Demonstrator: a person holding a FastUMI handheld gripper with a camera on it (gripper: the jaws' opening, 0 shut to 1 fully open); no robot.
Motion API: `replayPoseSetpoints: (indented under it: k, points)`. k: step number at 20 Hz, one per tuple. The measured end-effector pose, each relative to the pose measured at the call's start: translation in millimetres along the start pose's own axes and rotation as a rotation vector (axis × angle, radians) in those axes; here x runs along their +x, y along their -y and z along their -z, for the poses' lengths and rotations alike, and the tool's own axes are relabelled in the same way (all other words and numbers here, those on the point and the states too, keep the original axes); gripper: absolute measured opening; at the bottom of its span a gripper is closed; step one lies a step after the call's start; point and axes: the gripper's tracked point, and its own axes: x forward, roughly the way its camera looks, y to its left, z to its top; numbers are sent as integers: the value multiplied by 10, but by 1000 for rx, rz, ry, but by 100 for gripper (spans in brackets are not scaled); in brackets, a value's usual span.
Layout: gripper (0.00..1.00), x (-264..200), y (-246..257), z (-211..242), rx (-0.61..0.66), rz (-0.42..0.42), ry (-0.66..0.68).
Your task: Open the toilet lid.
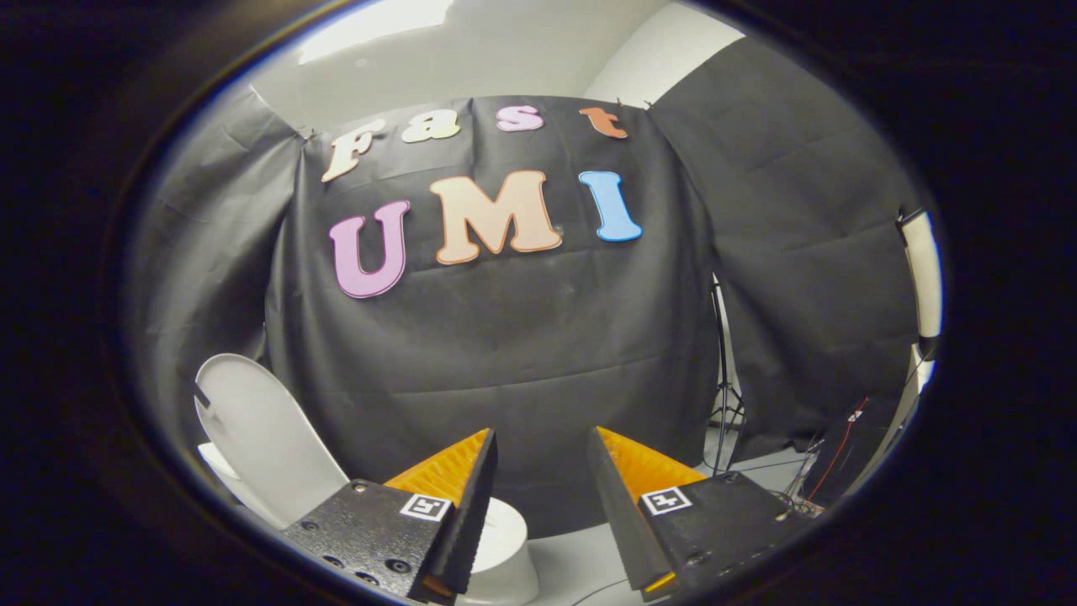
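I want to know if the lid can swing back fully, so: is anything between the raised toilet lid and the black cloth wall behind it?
Nothing visible does. The toilet lid already stands raised, off beside the gripper, with bare black cloth wall behind it. The fingers are apart and hold nothing.

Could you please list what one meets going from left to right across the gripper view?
Raised toilet lid → toilet bowl beside the left finger → open gripper → light stand → lamp.
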Motion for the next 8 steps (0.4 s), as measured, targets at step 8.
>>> replayPoseSetpoints:
  k: [8]
  points:
    - [67, -13, 21, -5, 8, 1, 6]
